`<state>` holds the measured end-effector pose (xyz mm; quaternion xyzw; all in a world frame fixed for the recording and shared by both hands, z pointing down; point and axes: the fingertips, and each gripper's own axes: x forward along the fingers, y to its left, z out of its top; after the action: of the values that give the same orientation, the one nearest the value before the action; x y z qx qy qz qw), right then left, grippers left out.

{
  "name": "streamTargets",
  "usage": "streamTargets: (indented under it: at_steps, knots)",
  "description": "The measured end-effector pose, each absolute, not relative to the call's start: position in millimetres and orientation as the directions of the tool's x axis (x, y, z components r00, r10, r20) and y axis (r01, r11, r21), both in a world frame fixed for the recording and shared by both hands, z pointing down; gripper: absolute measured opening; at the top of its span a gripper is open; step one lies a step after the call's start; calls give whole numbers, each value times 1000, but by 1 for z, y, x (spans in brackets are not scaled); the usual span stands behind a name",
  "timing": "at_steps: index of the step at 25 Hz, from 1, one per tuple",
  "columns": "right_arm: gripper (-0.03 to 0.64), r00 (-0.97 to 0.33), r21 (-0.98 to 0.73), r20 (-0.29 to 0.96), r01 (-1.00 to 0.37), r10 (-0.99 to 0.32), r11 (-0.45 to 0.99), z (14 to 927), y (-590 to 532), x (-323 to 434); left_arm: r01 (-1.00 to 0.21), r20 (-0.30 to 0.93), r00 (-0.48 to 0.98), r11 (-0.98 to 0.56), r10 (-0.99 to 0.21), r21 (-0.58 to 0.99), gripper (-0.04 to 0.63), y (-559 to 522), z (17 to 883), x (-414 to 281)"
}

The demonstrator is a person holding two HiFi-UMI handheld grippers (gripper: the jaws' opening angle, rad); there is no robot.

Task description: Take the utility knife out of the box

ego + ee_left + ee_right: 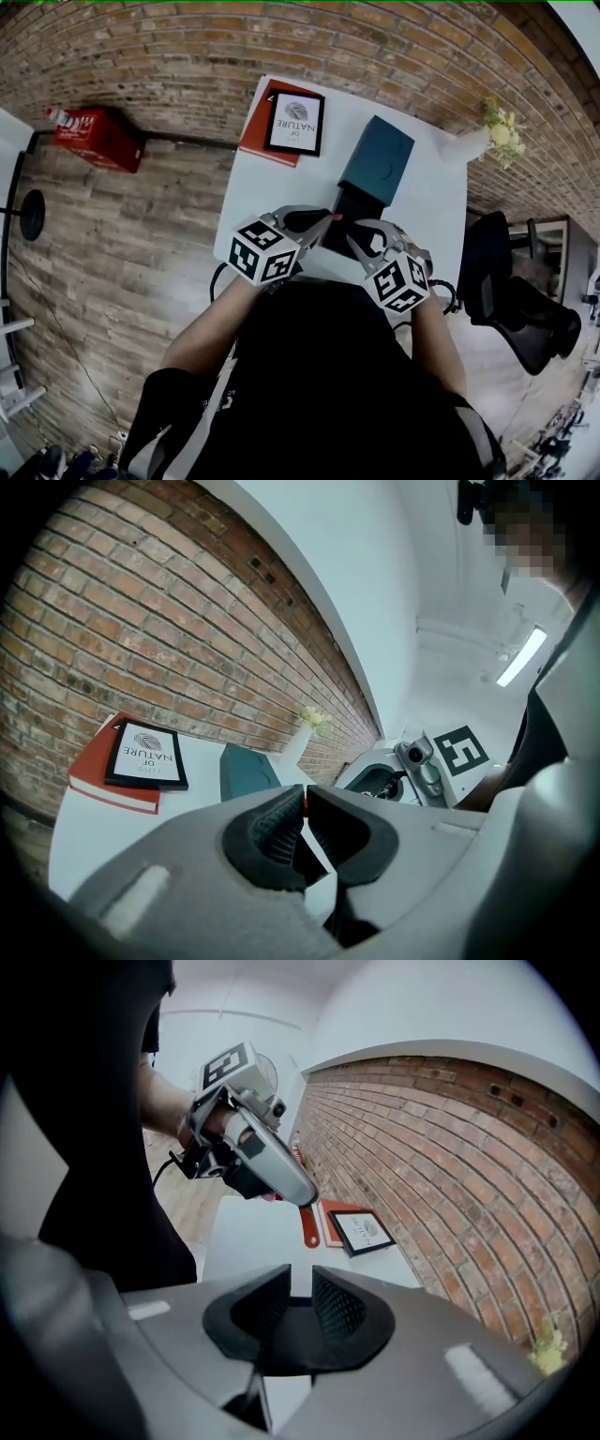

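The utility knife (309,1227), a thin red-orange piece, hangs from my left gripper (305,1201), whose jaws are shut on its upper end. In the left gripper view only a red sliver of the knife (302,802) shows between the closed tips of my left gripper (303,819). From the head view, my left gripper (328,218) holds it just above the open black box (352,211) on the white table (431,206). My right gripper (357,240) hovers beside the box; its jaws stand apart in the right gripper view (300,1302), nothing between them.
The teal box lid (377,159) lies behind the black box. A red book (255,131) with a black-framed card (295,122) sits at the table's far left. A white vase of flowers (492,136) stands far right. A black chair (516,291) is right of the table.
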<state>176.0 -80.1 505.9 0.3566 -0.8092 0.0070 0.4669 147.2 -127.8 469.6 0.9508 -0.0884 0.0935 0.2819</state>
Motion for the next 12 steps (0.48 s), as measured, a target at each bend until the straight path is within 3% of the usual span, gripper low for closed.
streamTargets:
  at_steps: [12]
  knots:
    - [52, -337, 321, 687, -653, -643, 686, 484, -51, 251, -314, 280, 938, -839, -203, 444, 17, -116, 460, 195]
